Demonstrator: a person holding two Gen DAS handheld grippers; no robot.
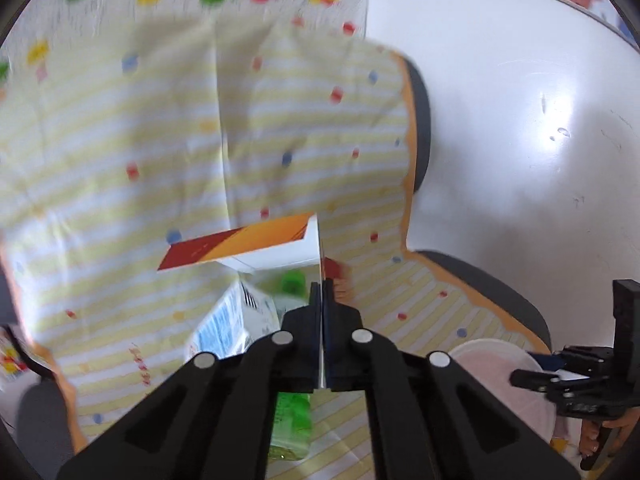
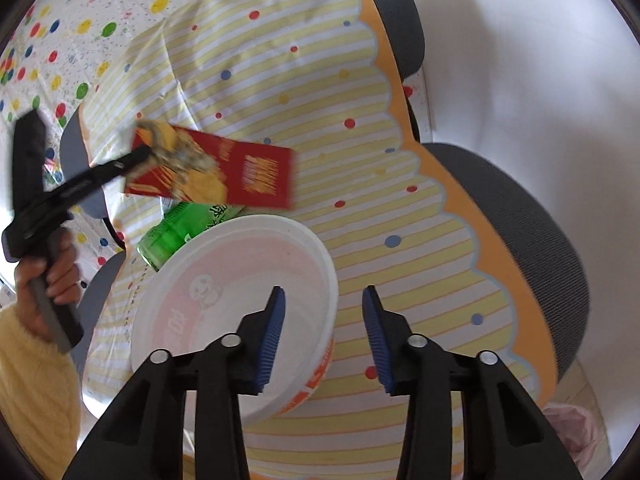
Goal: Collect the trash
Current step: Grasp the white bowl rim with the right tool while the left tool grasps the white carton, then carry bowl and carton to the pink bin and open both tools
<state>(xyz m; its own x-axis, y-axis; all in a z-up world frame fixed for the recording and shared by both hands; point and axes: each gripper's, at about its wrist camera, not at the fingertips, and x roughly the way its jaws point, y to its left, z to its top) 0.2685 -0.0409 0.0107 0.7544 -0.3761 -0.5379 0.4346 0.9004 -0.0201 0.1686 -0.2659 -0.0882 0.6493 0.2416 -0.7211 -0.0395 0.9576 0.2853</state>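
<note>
Gripping the red snack box [image 2: 224, 176] by one edge, the left tool [image 1: 321, 292] has its fingers pressed together on the thin cardboard and holds the box clear of the striped cloth [image 2: 280, 80], above the other litter. Seen from the left wrist, the box [image 1: 240, 244] shows its orange and white flap just ahead of the closed fingertips. The right tool [image 2: 324, 320] stands with its blue-padded fingers apart and holds nothing; it hovers over the near rim of the white instant-noodle bowl [image 2: 248, 280], with one finger over the bowl and the other over the cloth beside it. A green bottle [image 2: 176, 228] lies on its side between the bowl and the lifted box, partly tucked behind the bowl's rim. In the left wrist view a blue and white carton [image 1: 228, 320] lies near the bottle [image 1: 292, 428], blurred. What the cloth is draped over is not clear, though grey cushions [image 2: 520, 216] show at its edges. A pink bag [image 2: 568, 428] shows at the lower right, possibly the trash bag, but that cannot be confirmed. Judging by this, collection is at an early stage: one item is in hand, while the bowl, bottle and carton remain to be gathered.
</note>
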